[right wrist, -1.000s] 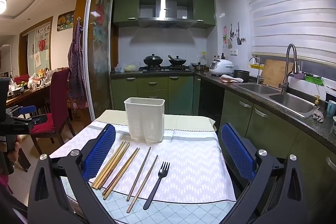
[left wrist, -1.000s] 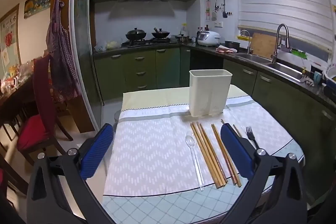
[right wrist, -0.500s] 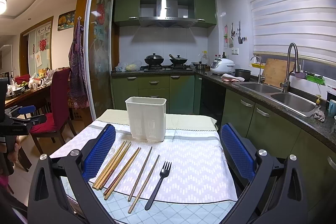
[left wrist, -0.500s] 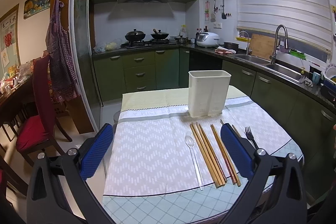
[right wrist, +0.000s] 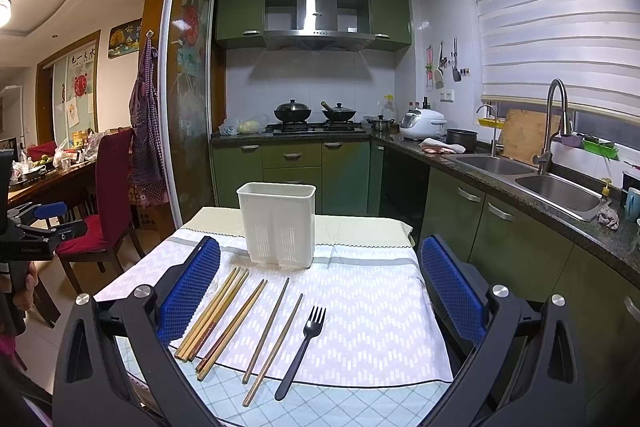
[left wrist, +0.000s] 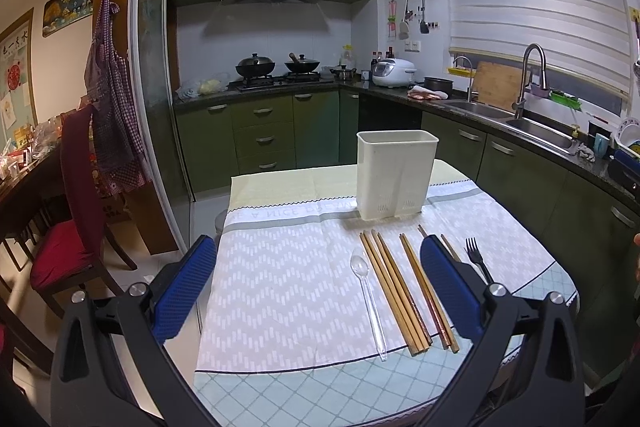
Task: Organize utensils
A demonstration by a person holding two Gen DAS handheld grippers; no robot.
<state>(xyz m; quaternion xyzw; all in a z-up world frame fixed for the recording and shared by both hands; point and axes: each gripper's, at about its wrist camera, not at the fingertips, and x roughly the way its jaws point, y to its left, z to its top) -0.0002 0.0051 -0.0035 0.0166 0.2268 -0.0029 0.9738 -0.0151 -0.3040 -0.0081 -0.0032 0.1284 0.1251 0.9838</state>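
Note:
A white slotted utensil holder (left wrist: 396, 173) (right wrist: 280, 223) stands upright at the far side of a patterned cloth. In front of it lie several wooden chopsticks (left wrist: 394, 289) (right wrist: 224, 311), a clear plastic spoon (left wrist: 368, 301) to their left and a black fork (right wrist: 302, 347) (left wrist: 478, 259) to their right. My left gripper (left wrist: 316, 283) hovers open above the cloth's near left part, its blue pads wide apart. My right gripper (right wrist: 320, 291) is open too, above the fork and chopsticks, holding nothing.
The table (left wrist: 320, 391) has a checked cover under the cloth (right wrist: 380, 299). A red chair (left wrist: 76, 211) stands at the left. Green cabinets and a counter with a sink (right wrist: 556, 187) run along the right. The other gripper (right wrist: 32, 227) shows at the far left of the right wrist view.
Both grippers have shifted only slightly; the right wrist view has drifted a little, with the holder sitting marginally further right. The utensils have not moved.

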